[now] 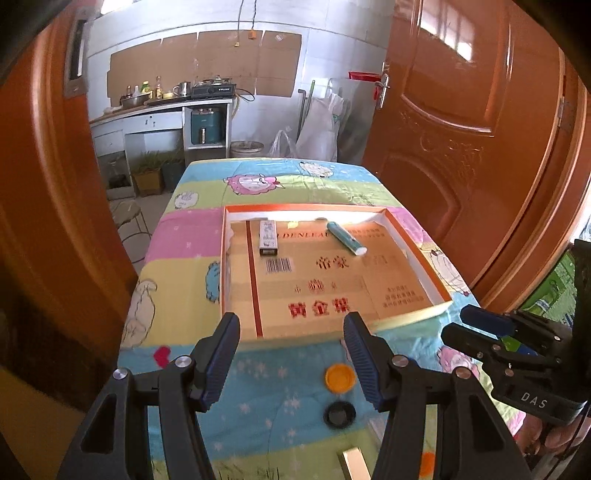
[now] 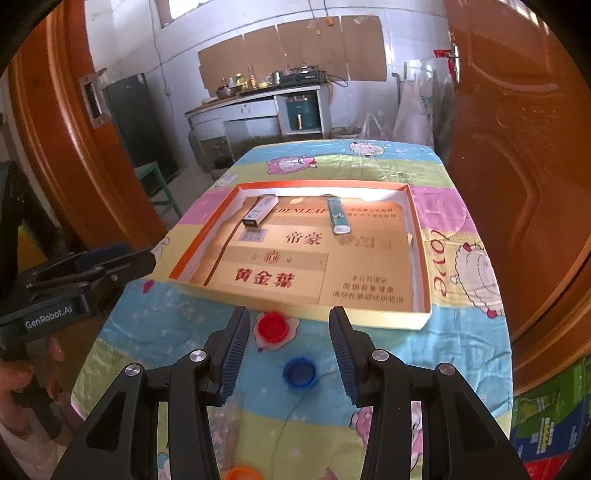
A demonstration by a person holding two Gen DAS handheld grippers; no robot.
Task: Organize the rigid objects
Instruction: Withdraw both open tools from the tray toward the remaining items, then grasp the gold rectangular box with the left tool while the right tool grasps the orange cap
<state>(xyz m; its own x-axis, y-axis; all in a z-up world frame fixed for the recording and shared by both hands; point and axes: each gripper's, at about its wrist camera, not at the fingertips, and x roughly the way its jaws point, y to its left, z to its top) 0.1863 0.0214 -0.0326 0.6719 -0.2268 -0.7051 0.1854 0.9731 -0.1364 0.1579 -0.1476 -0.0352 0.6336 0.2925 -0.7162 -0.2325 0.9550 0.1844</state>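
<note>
Orange cap (image 2: 240, 473) half cut off

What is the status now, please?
Left gripper and right gripper open, empty. Tray holds two items. Caps on cloth. Nothing blocking.

Bright daylight throughout, entering from a high window (image 1: 118, 5) at the back wall and mirrored as a glossy patch on the orange door (image 1: 454, 33). Strong glare along the far inner wall of the shallow box (image 1: 306, 214), washing it nearly white. Soft, short shadows under the caps on the bench (image 2: 461, 332). Heavy fisheye bending at the edges, with black corners. Warm, oversaturated colour. Slight blur on the printed lettering and on the near fingers (image 1: 218, 362); distant counter soft, detail lost.
</note>
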